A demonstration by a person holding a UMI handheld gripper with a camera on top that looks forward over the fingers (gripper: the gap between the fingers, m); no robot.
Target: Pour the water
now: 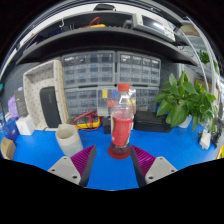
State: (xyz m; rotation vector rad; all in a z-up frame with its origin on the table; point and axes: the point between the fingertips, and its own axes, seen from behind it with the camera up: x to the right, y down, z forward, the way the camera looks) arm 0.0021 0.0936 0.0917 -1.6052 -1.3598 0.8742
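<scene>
one bottle w/ red liquid just ahead of open tool, white cup nearby

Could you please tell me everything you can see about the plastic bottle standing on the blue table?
The plastic bottle is clear, with a red cap and a pale label band below its neck, and holds red liquid up to about the label. It stands upright on the blue table, just ahead of the open fingers and centred on the gap between them. Nothing but the table touches it; the fingers have not reached it.
</scene>
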